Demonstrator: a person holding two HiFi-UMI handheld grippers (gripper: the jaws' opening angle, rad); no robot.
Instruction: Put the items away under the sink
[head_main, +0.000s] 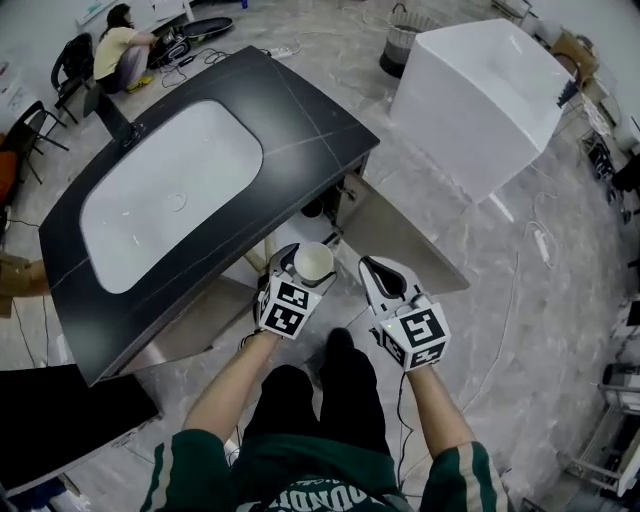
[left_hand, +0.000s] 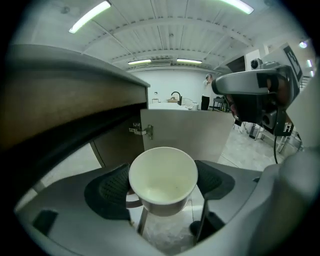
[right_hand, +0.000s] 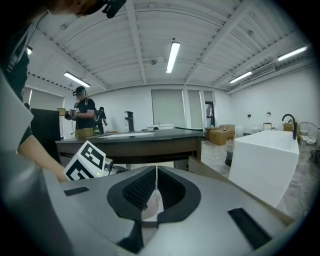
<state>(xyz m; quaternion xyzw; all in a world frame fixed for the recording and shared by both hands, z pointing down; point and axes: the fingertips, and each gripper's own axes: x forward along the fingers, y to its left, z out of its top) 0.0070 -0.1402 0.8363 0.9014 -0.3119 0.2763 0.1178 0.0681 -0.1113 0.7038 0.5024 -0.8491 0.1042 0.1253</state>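
A white empty mug (head_main: 314, 263) sits between the jaws of my left gripper (head_main: 302, 262), which is shut on it. In the left gripper view the mug (left_hand: 162, 175) stands upright with its mouth toward the camera, and the black pads (left_hand: 110, 192) press its sides. It hangs in front of the open cabinet (head_main: 322, 205) under the black countertop (head_main: 300, 110) with the white sink (head_main: 170, 190). Just to the right, my right gripper (head_main: 374, 268) is shut with nothing in it; its pads (right_hand: 140, 187) meet at the tip.
An open cabinet door (head_main: 400, 235) angles out to the right, seen with its hinge (left_hand: 142, 131) in the left gripper view. A large white block (head_main: 480, 100) stands farther right. A person (head_main: 120, 45) sits far left; another person (right_hand: 82, 117) stands beyond the counter. Marble floor lies below.
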